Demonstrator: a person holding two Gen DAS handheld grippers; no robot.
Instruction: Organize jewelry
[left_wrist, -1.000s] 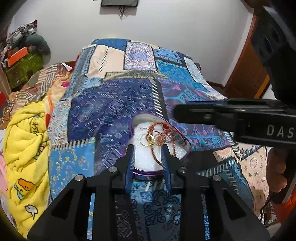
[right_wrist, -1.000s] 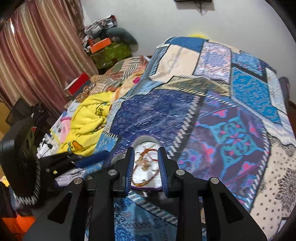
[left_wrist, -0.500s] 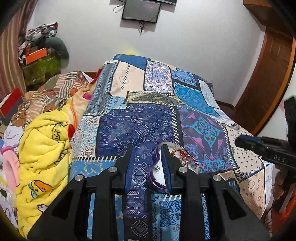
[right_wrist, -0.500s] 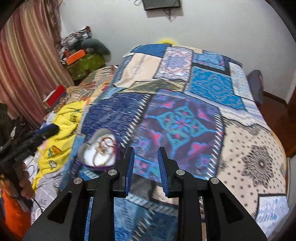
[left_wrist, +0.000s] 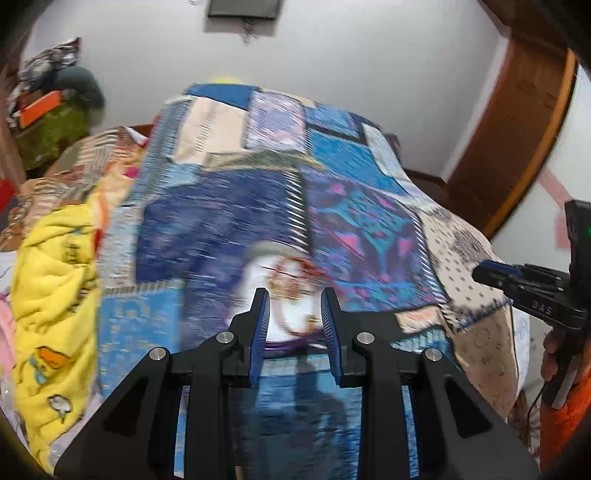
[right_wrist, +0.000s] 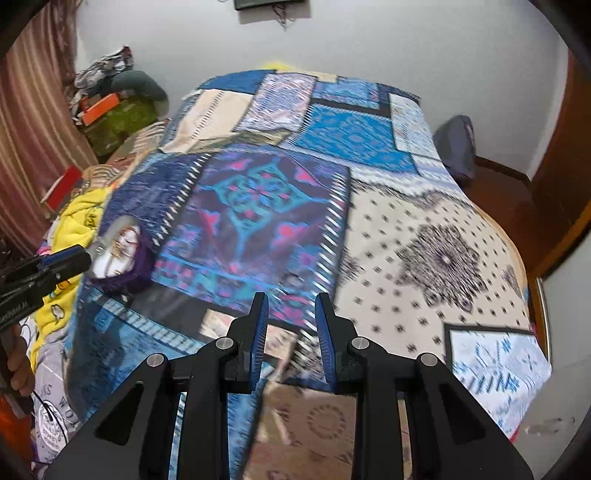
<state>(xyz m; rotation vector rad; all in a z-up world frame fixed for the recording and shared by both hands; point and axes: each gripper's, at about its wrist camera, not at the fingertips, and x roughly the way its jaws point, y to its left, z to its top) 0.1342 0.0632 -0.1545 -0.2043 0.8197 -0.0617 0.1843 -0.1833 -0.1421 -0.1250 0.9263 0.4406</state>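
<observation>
From my left wrist camera I see the left gripper (left_wrist: 293, 308) with its jaws a little apart and nothing pinched between them; the blue pads frame the jewelry box (left_wrist: 284, 295) lying on the patchwork bedspread (left_wrist: 229, 221) just beyond the tips. That box is a shallow purple-rimmed tray with a white lining, and a tangle of reddish and gold jewelry (left_wrist: 291, 275) sits inside it. The picture is smeared, so I cannot tell the single pieces apart, nor whether the pads touch the box rim.

My right wrist camera gives what the left one cannot: the box (right_wrist: 118, 254) seen from the side, near the left edge of the bed, with the left gripper (right_wrist: 68, 260) reaching its tip right up beside it. Here the right gripper (right_wrist: 290, 325) hangs over the bedspread (right_wrist: 406, 229) well apart from the box, jaws slightly apart and empty, only cloth showing between them.

The left view alone shows the right gripper (left_wrist: 495, 277) from outside, out past the bed's right edge, with a hand (left_wrist: 552, 356) below it on the handle. The yellow blanket (left_wrist: 51, 295) heaped to the left of the bedspread is plain there; the right view catches only a strip of it (right_wrist: 79, 218)
</observation>
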